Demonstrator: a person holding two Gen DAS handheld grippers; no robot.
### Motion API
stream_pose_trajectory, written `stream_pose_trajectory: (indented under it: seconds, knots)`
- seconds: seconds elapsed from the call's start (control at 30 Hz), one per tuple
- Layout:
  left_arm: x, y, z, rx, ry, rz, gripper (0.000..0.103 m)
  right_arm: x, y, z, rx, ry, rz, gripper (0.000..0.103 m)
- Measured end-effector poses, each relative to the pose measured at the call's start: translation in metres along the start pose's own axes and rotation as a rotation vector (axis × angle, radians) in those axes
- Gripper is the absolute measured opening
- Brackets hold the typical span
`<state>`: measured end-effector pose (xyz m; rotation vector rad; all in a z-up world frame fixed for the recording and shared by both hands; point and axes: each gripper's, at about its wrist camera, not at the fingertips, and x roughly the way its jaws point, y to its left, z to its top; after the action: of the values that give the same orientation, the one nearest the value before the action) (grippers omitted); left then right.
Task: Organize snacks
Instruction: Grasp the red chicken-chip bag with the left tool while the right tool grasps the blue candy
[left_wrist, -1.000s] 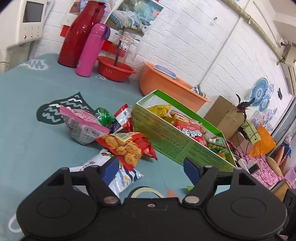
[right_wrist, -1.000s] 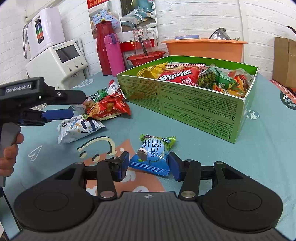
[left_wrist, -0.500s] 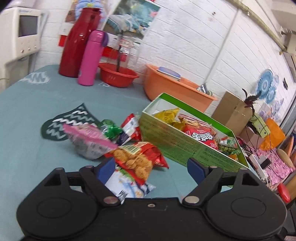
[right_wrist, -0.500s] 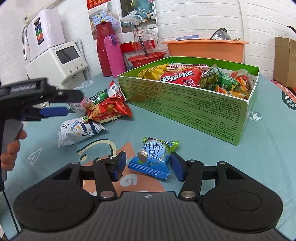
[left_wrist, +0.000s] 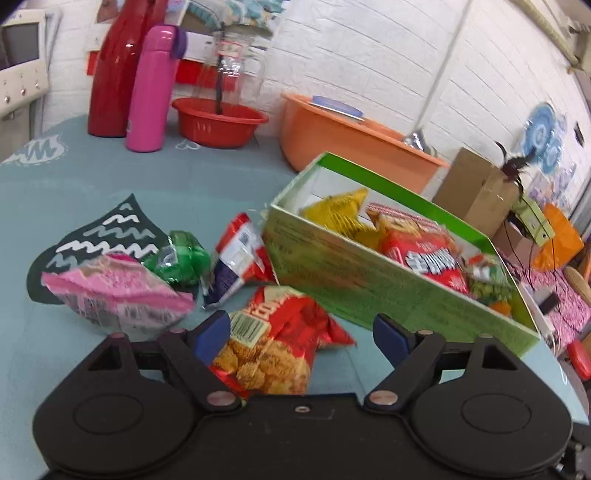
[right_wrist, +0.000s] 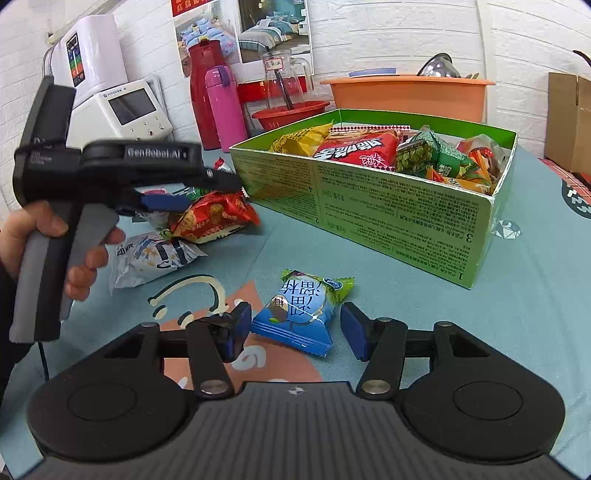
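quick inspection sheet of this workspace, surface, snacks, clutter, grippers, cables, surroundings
surface: teal patterned tablecloth.
job's things: green box holds several packets; blue snack packet lies flat on the cloth; red chip bag, pink packet, white packet lie loose left of the box.
clutter: red thermos, pink bottle, red bowl, orange basin.
grippers: left gripper open astride the red chip bag; right gripper just opened, blue packet between, pads clear.
cables: thin wires off-table.
surroundings: white brick wall, cardboard box.
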<state>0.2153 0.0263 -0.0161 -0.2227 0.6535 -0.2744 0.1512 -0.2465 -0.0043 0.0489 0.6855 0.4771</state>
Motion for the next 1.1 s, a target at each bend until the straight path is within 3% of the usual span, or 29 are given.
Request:
stream_pose_trajectory:
  seconds: [0.17,0.4,0.8,0.93,1.07,1.1]
  knots:
    - [-0.013,-0.022,-0.017,0.062,0.074,-0.105,0.103,-0.001,0.0,0.0,-0.002,0.0,0.003,0.091]
    - [-0.005,-0.022,-0.001,0.016,0.008,0.025,0.103,-0.003,0.002,-0.002,-0.005,-0.001,0.007,0.093]
    - [0.029,-0.022,-0.003,0.065,0.077,0.075,0.103,0.006,0.004,0.005,-0.026,0.0,-0.008,0.094]
    - [0.029,-0.032,-0.009,0.151,0.074,0.139,0.103,0.007,0.004,0.003,-0.037,-0.013,-0.053,0.08]
    - [0.026,-0.038,-0.012,0.173,0.083,0.154,0.103,0.005,0.003,0.001,-0.03,-0.015,-0.051,0.076]
    - [0.025,-0.04,-0.013,0.175,0.08,0.155,0.099,0.004,0.002,0.0,-0.028,-0.016,-0.05,0.076]
